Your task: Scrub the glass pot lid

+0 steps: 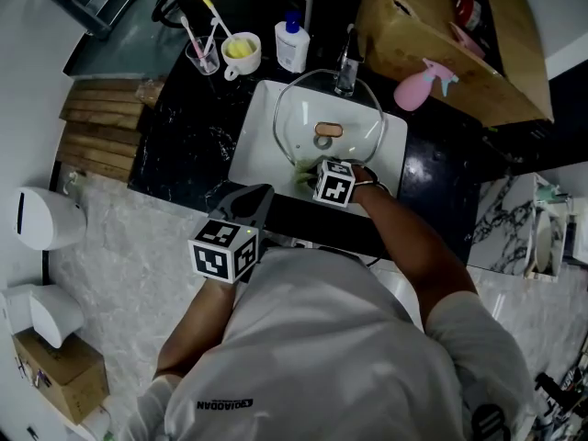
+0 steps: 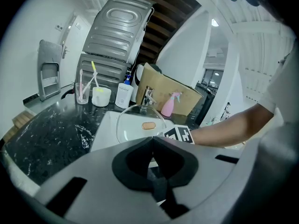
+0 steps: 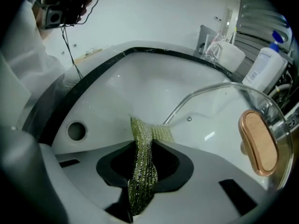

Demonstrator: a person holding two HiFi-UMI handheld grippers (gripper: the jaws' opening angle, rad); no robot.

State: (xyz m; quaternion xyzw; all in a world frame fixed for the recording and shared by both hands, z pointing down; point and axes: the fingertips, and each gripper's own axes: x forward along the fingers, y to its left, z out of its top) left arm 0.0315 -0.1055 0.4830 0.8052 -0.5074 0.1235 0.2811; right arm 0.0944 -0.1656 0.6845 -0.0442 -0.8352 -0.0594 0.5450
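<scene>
Sunk in the black marbled desk (image 1: 188,141), a white rectangular sink (image 1: 260,122) holds the round glass pot lid (image 1: 328,130), at whose near rim the right gripper (image 3: 142,143) clamps a green mesh scrubber (image 3: 145,167) between its fingers, while the left gripper (image 2: 152,141) has its fingers closed on nothing.

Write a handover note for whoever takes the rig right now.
Left gripper: shut, empty, held back from the sink.
Right gripper: shut on the green pad, whose end is at the lid's near rim.
Lid: in the sink.
Done: pad gripped and brought to the lid. No suds are visible, so how much is scrubbed can't be told.
Left: scrub the lid.
</scene>
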